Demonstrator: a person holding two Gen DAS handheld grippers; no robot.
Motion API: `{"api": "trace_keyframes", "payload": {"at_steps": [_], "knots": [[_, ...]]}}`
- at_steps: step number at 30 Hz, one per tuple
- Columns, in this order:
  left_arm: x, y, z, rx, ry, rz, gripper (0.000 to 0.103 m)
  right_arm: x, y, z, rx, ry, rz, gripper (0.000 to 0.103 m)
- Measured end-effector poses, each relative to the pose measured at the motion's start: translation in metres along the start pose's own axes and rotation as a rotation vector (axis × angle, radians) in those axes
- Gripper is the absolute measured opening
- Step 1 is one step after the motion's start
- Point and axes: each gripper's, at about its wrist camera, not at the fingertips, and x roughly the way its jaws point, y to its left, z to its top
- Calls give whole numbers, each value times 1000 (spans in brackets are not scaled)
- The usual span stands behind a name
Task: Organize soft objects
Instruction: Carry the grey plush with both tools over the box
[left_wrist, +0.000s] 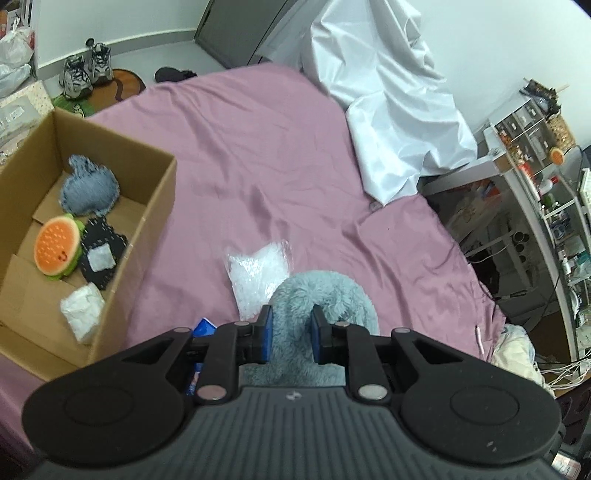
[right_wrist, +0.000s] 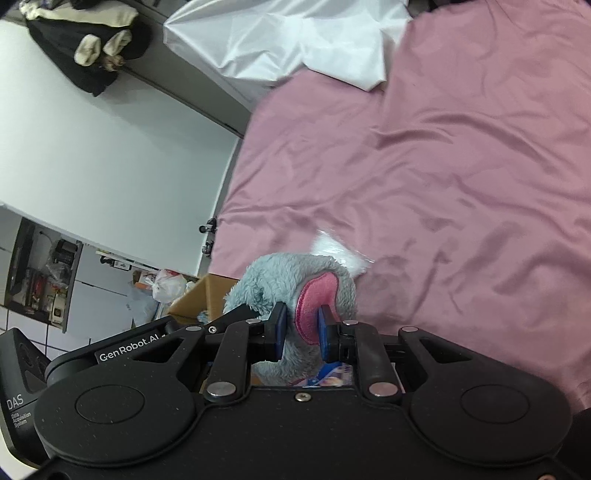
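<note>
Both grippers, the left gripper (left_wrist: 291, 334) and the right gripper (right_wrist: 301, 332), were clamped on one fluffy grey plush toy (left_wrist: 314, 295) above the pink bed, while the cardboard box (left_wrist: 147, 206), probably its destination, lay off the left gripper's side.

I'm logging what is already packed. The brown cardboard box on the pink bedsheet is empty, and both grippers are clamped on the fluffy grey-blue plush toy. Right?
Not quite. The brown cardboard box is not empty: the left wrist view shows a denim pouch, a watermelon-slice plush and other soft items inside. The rest holds: the left gripper and right gripper both clamp the fluffy grey-blue plush toy over the pink bedsheet.
</note>
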Motion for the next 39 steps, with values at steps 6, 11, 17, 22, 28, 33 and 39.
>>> {"api": "trace_keyframes", "payload": {"at_steps": [6,11,17,22,28,33,39], "knots": [[-23,7,7,-6,-29,-3,19,-5,26,-4,-50,-14,12,18],[-40,19,16,-20,-55,-6,19,-3,46,-8,-81,-17,26,18],[-55,35,25,-32,-78,-4,19,3,69,-15,-112,-16,40,18],[-65,50,33,-43,-92,1,19,11,84,-21,-123,-11,51,18],[-75,68,43,-55,-101,7,19,23,102,-27,-133,-2,61,18],[-79,87,48,-71,-104,11,19,35,116,-35,-145,12,58,18],[-81,114,53,-103,-95,20,19,54,131,-46,-160,42,44,18]]}}
